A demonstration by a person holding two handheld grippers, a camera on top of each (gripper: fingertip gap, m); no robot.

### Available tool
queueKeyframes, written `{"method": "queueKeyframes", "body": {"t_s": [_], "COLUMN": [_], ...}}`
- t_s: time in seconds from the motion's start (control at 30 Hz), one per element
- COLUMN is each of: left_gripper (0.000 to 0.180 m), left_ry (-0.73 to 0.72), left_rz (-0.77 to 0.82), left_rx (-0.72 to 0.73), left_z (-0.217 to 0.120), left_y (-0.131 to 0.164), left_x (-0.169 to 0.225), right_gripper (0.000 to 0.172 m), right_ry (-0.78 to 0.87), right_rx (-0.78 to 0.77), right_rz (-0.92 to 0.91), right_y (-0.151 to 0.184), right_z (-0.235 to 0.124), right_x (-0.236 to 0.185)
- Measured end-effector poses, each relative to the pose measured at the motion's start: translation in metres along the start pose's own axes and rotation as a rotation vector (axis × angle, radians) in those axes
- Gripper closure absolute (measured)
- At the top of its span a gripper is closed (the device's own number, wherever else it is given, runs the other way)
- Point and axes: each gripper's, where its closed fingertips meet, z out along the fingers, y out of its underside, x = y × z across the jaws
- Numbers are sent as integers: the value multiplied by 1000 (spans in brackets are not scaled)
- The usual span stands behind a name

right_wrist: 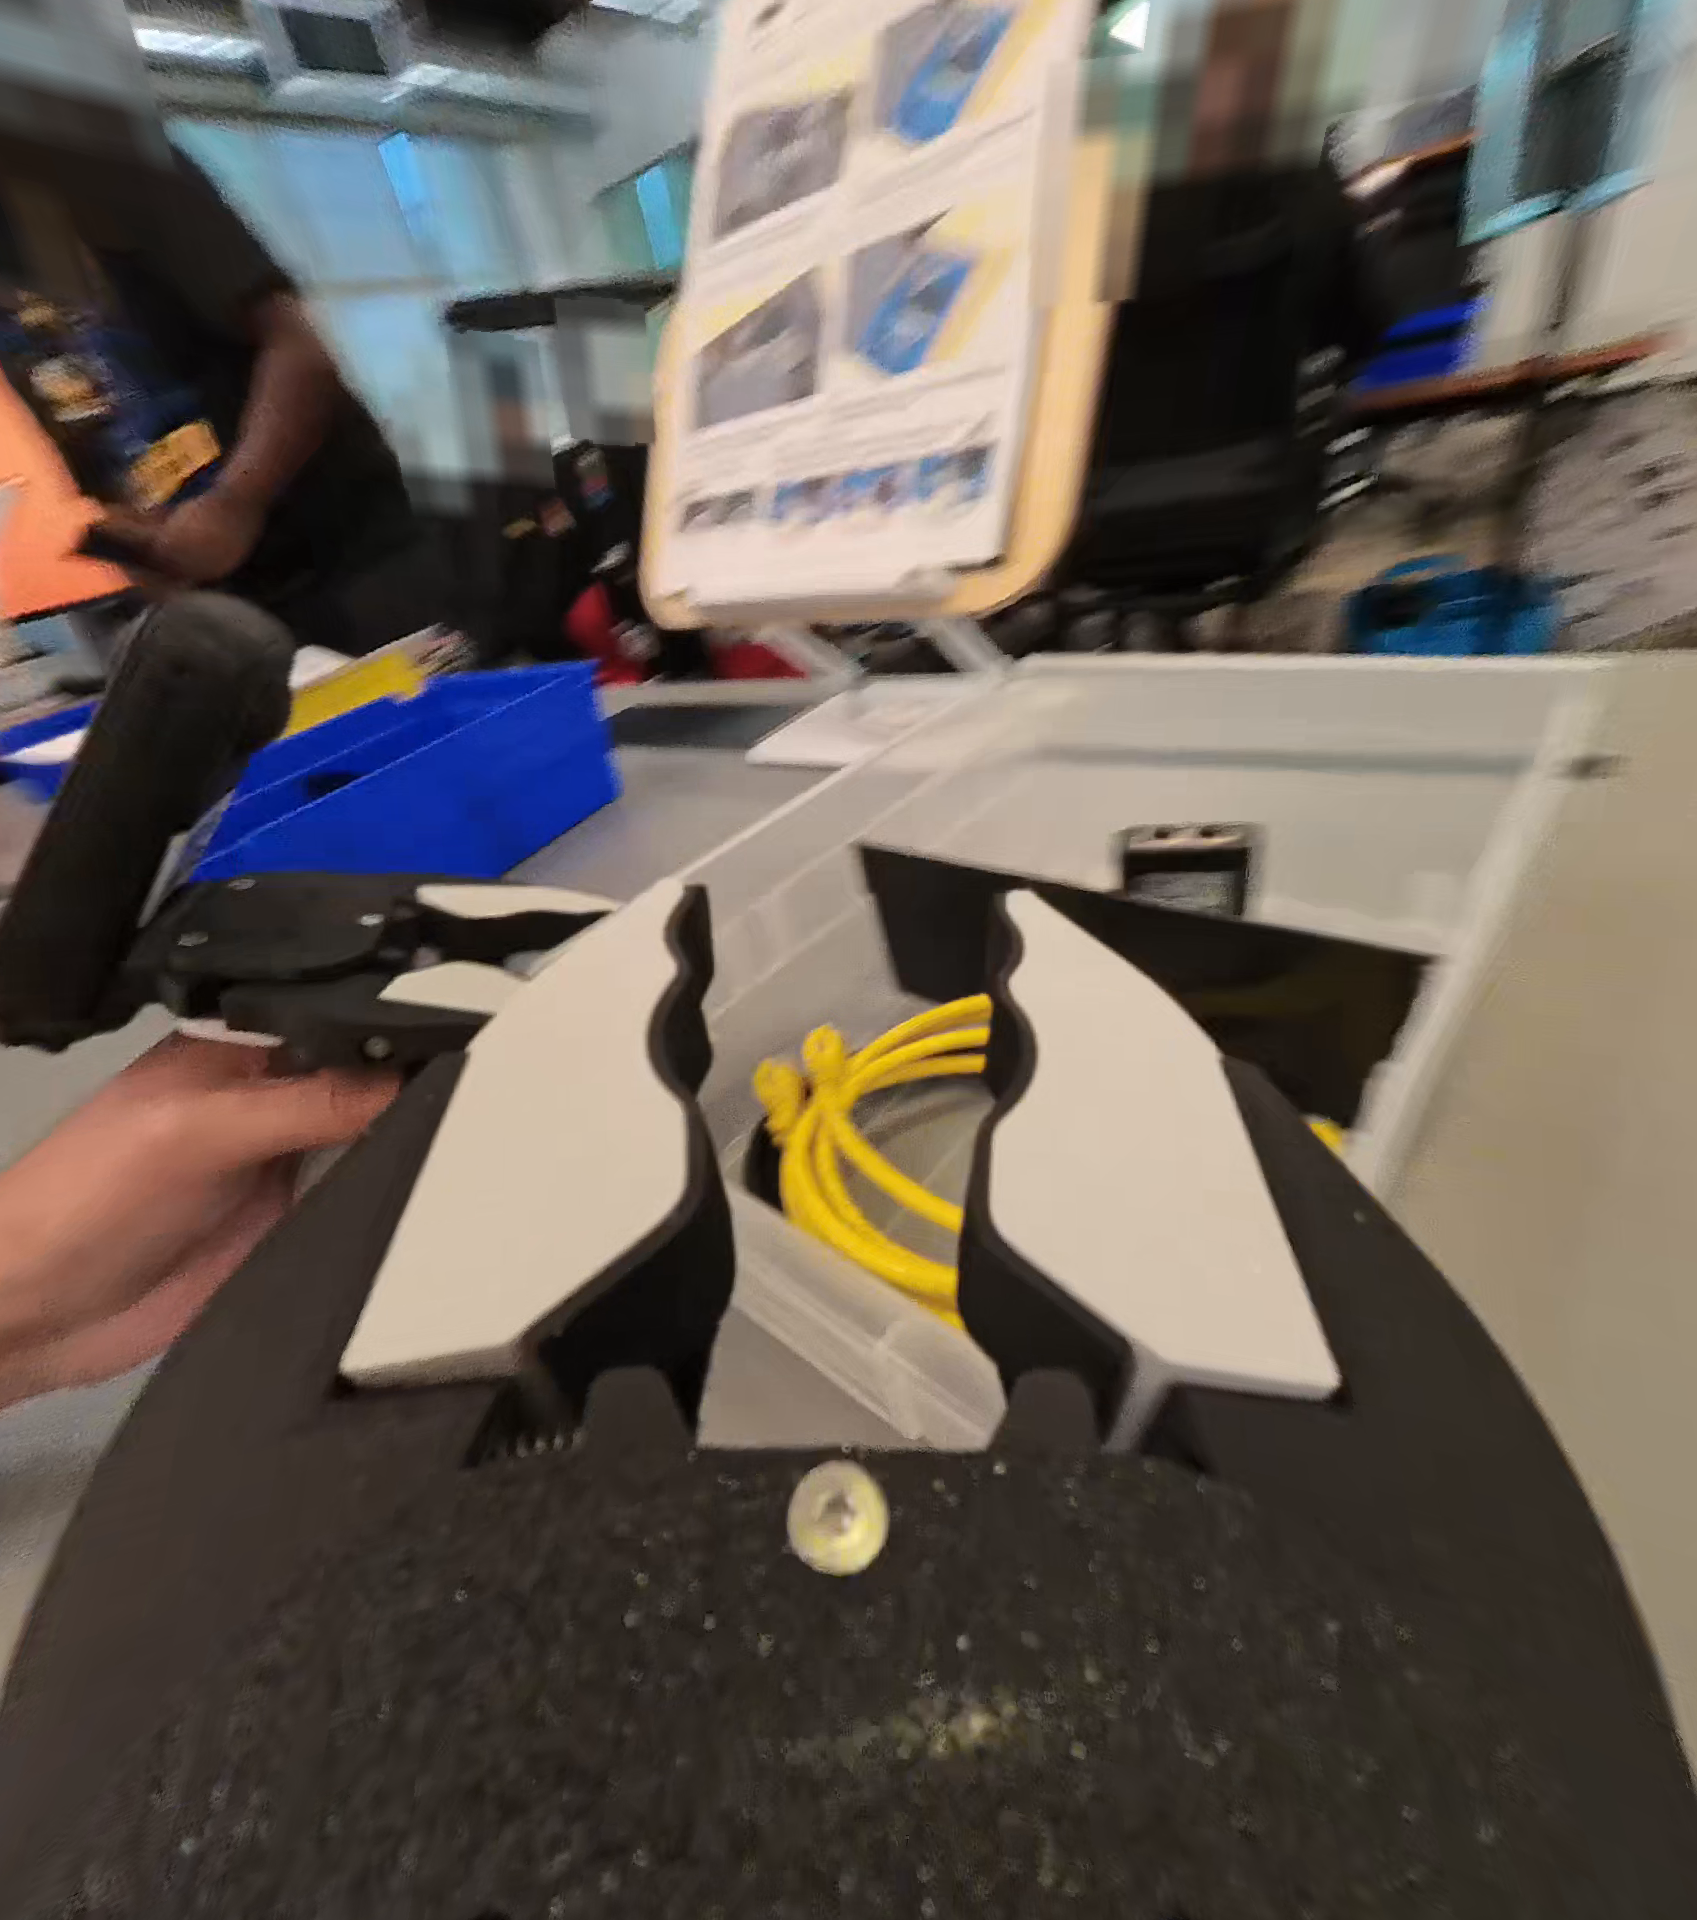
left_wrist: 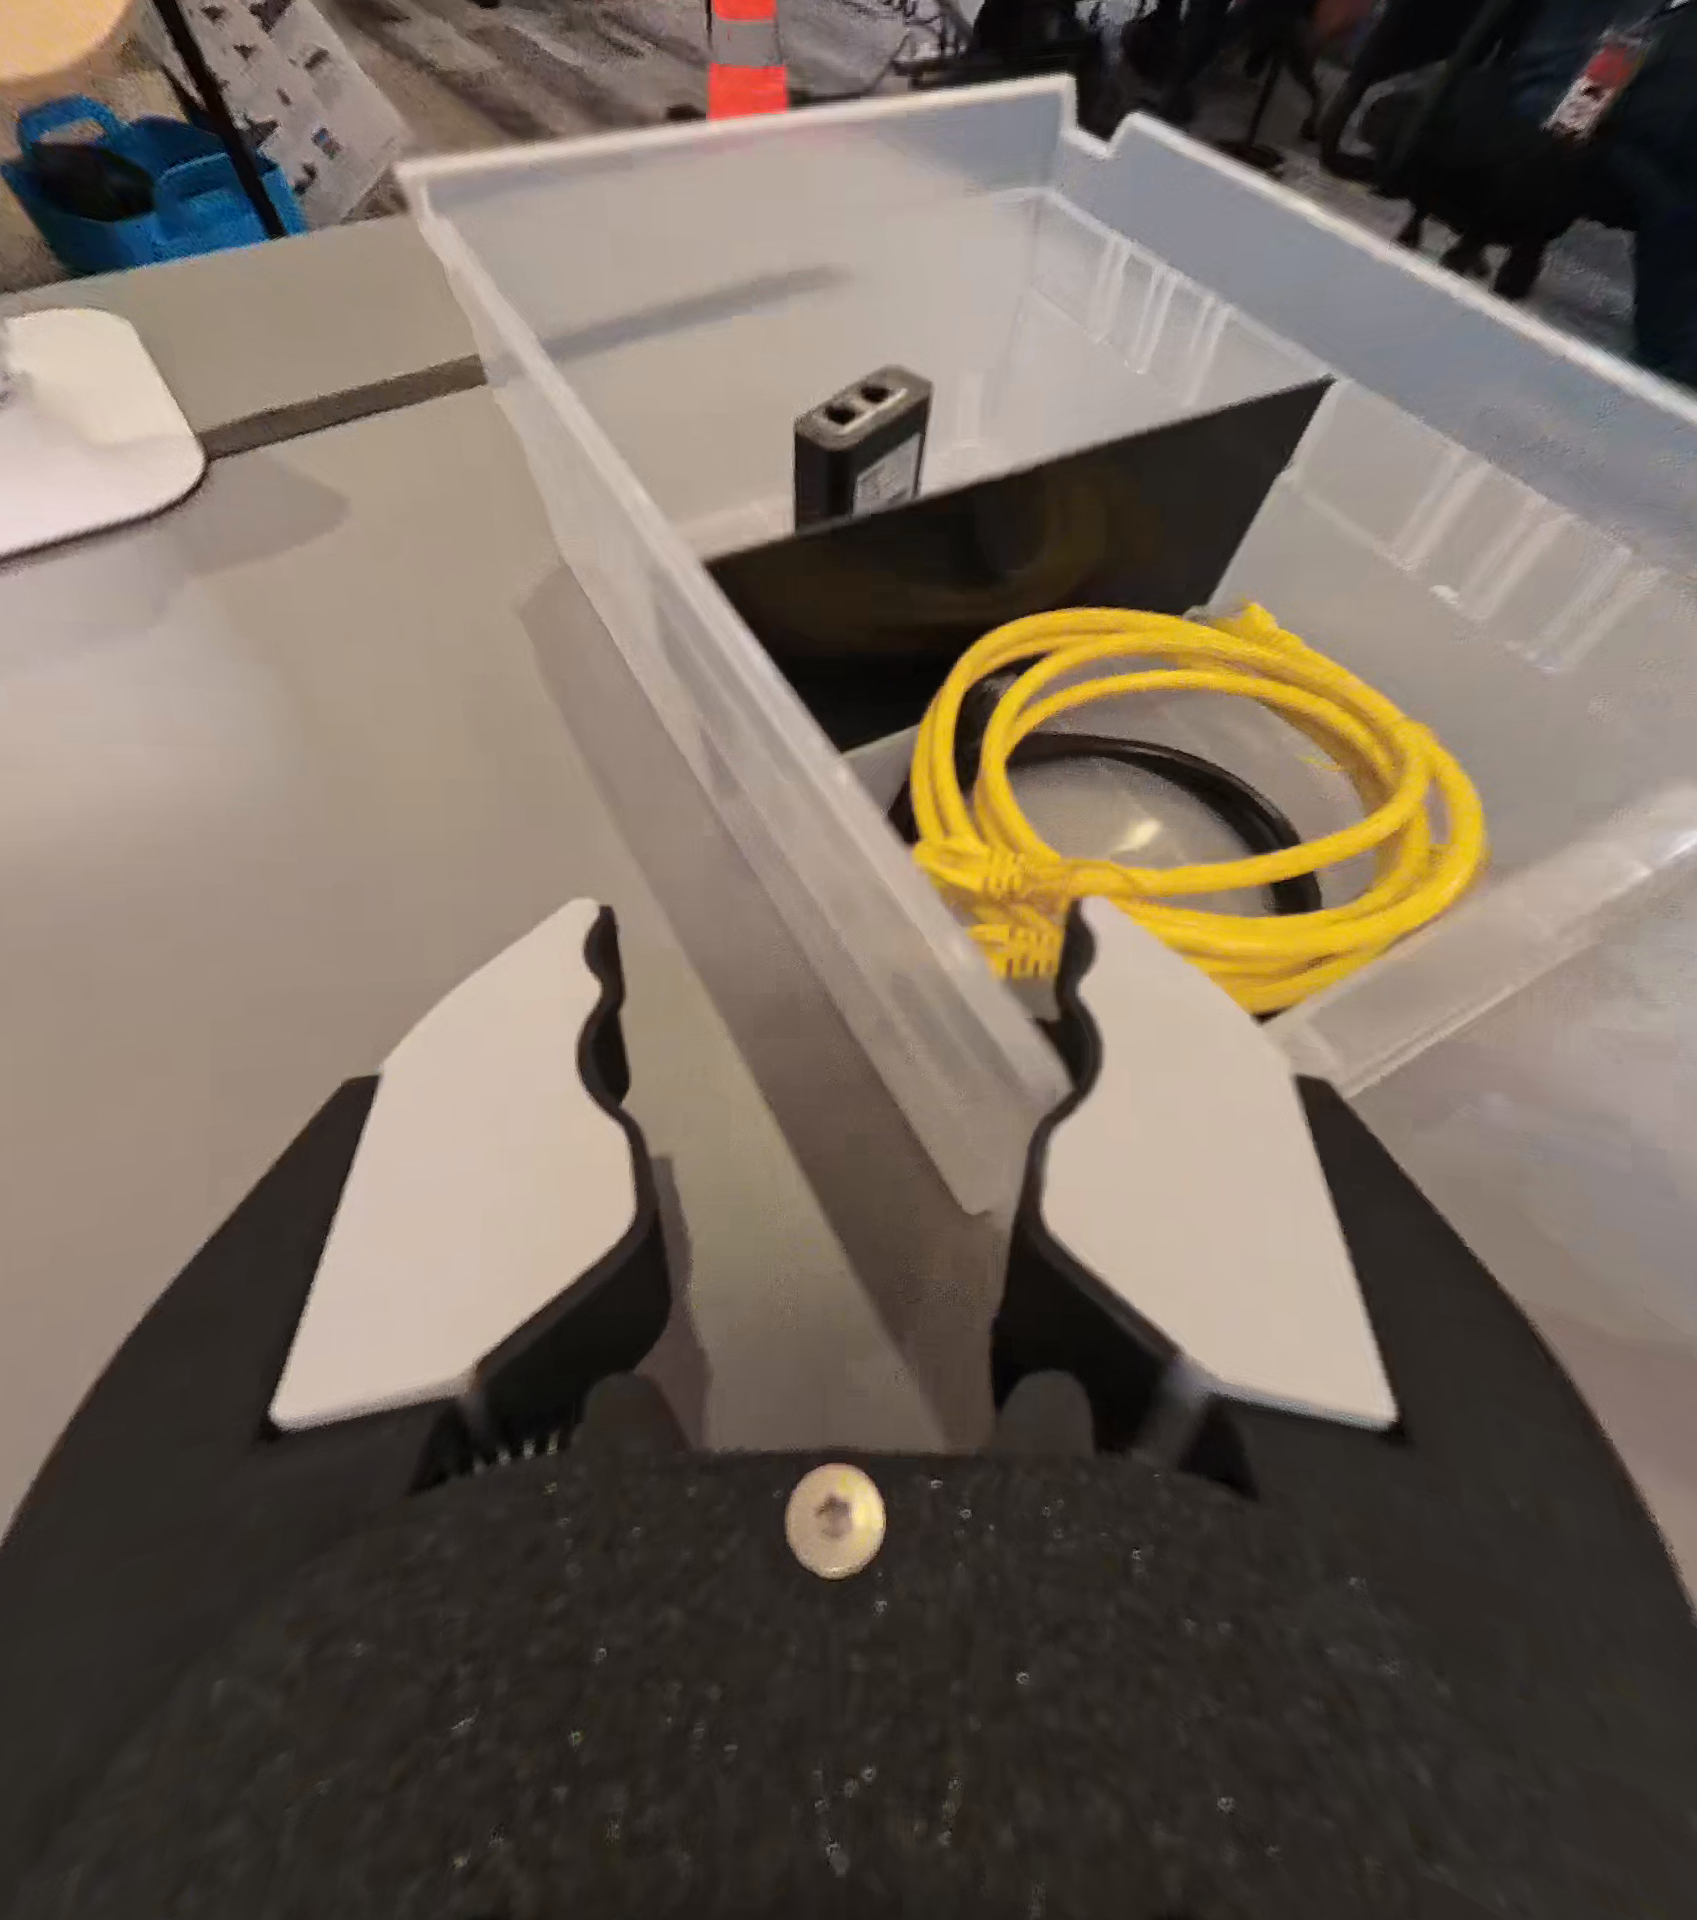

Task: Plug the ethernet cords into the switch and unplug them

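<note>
While both tools, left tool [left_wrist: 839,925] and right tool [right_wrist: 849,914], gape empty, you hover above the yellow cords [left_wrist: 1197,810], switch [left_wrist: 859,442] at twelve o'clock.

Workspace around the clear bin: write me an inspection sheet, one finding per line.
Surface: grey table, bare beside the clear bin.
Job's things: small black two-port device upright in the far compartment, behind a black divider; nothing plugged into it.
Clutter: white stand base on the table; blue bin farther off.
Grippers: left gripper open, straddling the bin's near wall, holding nothing; right gripper open above the cables, holding nothing.
Cables: coiled yellow ethernet cord over a black cable in the near compartment.
Surroundings: poster board, orange cone, people in the background.
</note>
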Motion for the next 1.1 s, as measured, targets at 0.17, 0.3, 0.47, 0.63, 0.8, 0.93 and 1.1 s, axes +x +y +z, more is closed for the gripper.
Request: {"method": "queueKeyframes", "body": {"t_s": [0.17,0.3,0.47,0.63,0.8,0.93,1.1], "left_gripper": [169,174,172,174,174,173,150], "left_ry": [-112,-190,-209,-383,-515,-542,-406], "left_rz": [20,-31,-25,-17,-40,-95,-139], "left_rx": [2,-18,12,78,38,-47,105], "left_z": [4,0,-31,-105,-166,-177,-186], "left_y": [-12,-10,-6,3,23,65,61], "left_x": [-7,-13,-20,-81,-165,-206,-198], "right_gripper": [101,105,167,167,165,165,149], "right_ry": [576,537,579,474,298,236,165], "right_rx": [124,-200,-408,-322,-374,-406,-375], "right_rz": [-114,-24,-6,-118,-111,-57,-216], "right_y": [-29,42,65,47,74,106,104], "right_z": [-57,-27,-18,30,108,148,148], "right_x": [67,72,59,-13,-91,-123,-130]}}
